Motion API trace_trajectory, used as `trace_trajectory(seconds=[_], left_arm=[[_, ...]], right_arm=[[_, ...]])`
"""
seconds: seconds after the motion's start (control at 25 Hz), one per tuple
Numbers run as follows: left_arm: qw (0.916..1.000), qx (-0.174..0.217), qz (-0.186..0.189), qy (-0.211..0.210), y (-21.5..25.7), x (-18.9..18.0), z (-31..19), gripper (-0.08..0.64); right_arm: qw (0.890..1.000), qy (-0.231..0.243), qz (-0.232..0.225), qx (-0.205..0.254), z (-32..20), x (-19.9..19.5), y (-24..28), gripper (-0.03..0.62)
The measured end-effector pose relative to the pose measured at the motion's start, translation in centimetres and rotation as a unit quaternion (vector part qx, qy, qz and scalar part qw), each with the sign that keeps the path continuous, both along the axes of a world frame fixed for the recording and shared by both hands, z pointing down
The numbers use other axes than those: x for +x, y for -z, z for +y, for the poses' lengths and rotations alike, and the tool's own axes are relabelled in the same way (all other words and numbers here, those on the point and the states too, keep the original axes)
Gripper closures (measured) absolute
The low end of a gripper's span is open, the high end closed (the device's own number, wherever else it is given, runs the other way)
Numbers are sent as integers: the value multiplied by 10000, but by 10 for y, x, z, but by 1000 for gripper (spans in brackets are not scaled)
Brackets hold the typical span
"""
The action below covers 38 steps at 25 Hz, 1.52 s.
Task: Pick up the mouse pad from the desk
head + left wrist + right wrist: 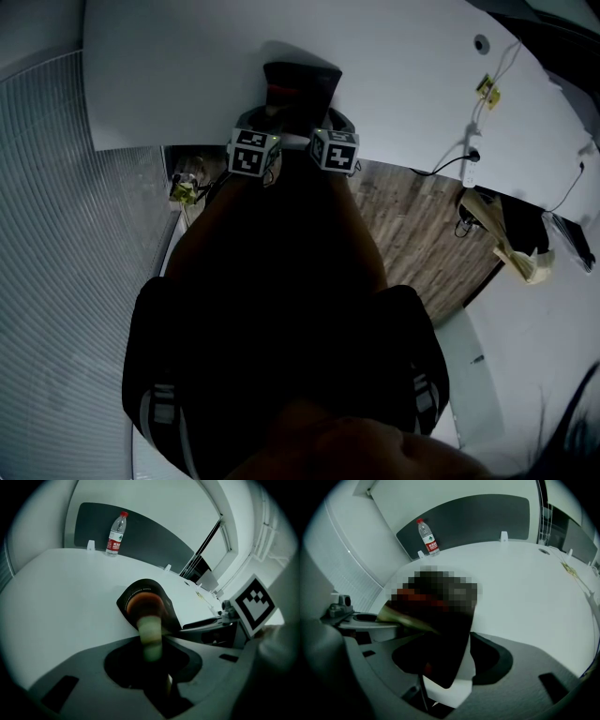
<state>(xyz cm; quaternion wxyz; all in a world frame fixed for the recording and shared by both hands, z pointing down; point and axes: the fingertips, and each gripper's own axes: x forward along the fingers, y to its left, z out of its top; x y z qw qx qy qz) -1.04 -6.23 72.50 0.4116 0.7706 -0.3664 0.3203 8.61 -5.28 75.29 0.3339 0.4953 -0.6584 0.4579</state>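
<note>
On desk (394,75): mouse pad (300,82); bottle (116,534) behind it at far edge, before partition (154,538).

An office: curved white desk (56,602), grey divider screen (154,536), cable grommet (481,42)

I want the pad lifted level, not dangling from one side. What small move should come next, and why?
Probably squeeze the left gripper fully onto the mouse pad's near edge before lifting it off the desk. The right gripper clamps its side; whether the left jaws pinch yet is unclear.
</note>
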Motion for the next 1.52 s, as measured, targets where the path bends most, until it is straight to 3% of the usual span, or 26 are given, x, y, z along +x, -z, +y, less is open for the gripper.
trace_trajectory(seconds=[1.52], left_arm=[[9976,634,227,179,50,-34,10,528]], right_arm=[[9981,-39,97,605,10,-19,50,357]])
